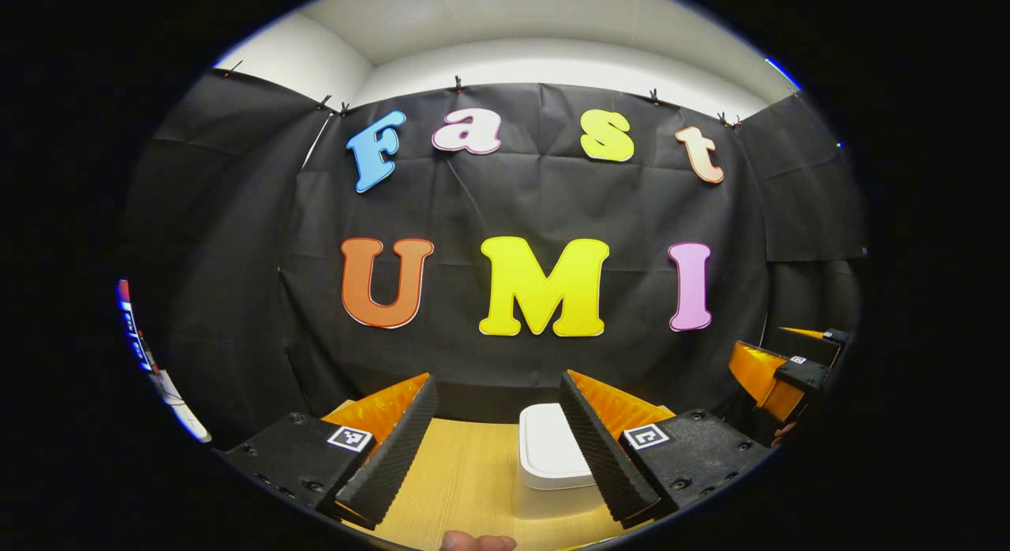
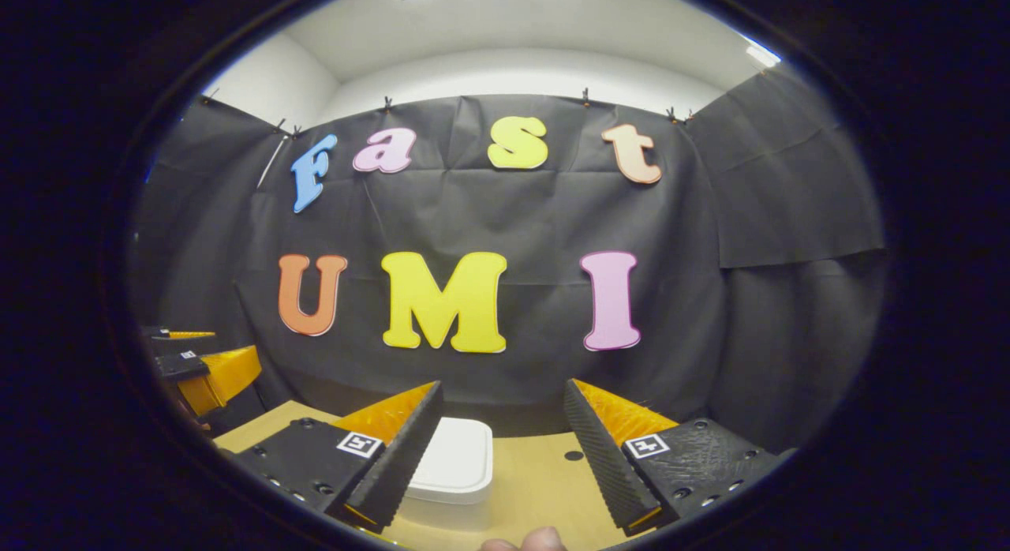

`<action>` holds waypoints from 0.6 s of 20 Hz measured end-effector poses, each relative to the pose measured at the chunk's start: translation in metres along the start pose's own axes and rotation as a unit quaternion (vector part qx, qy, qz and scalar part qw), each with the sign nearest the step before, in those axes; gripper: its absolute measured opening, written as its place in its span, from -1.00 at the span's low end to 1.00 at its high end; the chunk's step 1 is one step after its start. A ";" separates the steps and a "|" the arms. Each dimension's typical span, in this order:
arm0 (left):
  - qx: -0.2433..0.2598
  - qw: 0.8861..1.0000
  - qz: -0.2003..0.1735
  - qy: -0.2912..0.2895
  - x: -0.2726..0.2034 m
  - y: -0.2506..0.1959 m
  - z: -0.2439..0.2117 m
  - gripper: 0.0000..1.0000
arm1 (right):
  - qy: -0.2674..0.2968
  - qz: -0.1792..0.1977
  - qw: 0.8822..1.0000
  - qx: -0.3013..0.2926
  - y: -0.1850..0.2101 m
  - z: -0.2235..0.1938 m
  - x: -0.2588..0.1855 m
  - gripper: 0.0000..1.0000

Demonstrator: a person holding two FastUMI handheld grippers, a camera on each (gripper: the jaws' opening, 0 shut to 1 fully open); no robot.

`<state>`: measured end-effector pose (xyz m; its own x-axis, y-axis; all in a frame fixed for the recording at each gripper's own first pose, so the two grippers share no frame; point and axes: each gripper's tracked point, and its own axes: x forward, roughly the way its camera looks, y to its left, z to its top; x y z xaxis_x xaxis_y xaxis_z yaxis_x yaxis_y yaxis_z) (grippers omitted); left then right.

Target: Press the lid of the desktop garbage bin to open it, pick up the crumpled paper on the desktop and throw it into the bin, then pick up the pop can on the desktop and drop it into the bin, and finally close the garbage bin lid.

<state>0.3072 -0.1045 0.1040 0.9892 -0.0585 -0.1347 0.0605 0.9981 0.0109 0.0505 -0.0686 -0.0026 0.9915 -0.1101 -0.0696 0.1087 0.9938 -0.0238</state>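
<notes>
Garbage bin (image 1: 550, 448) (white, lid down) sits on the tabletop (image 1: 465, 480), partly hidden behind the gaping, empty left tongs (image 1: 497, 448); right tongs (image 2: 501, 448) likewise gape, empty.

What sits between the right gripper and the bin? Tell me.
Nothing: in the right gripper view, just bare wooden desktop separates the open right gripper from the white bin, whose lid is closed.

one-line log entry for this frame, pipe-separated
stage: pre-press | garbage bin: lid down, on desktop | left gripper: open, above desktop, bin ahead | right gripper: open, holding nothing
</notes>
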 end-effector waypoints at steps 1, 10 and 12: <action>0.001 1.000 0.001 -0.001 0.000 0.000 0.001 0.99 | 0.000 0.002 1.000 0.001 0.002 0.000 0.001 0.92; 0.009 1.000 0.002 -0.012 0.003 -0.004 0.006 0.98 | 0.002 0.019 1.000 -0.007 0.011 -0.001 0.005 0.92; 0.009 1.000 0.003 -0.011 0.004 -0.004 0.006 0.98 | -0.001 0.019 1.000 -0.006 0.012 0.000 0.006 0.92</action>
<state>0.3113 -0.1086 0.1091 0.9921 -0.0537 -0.1130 0.0574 0.9979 0.0300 0.0577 -0.0575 -0.0038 0.9949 -0.0723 -0.0696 0.0701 0.9970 -0.0334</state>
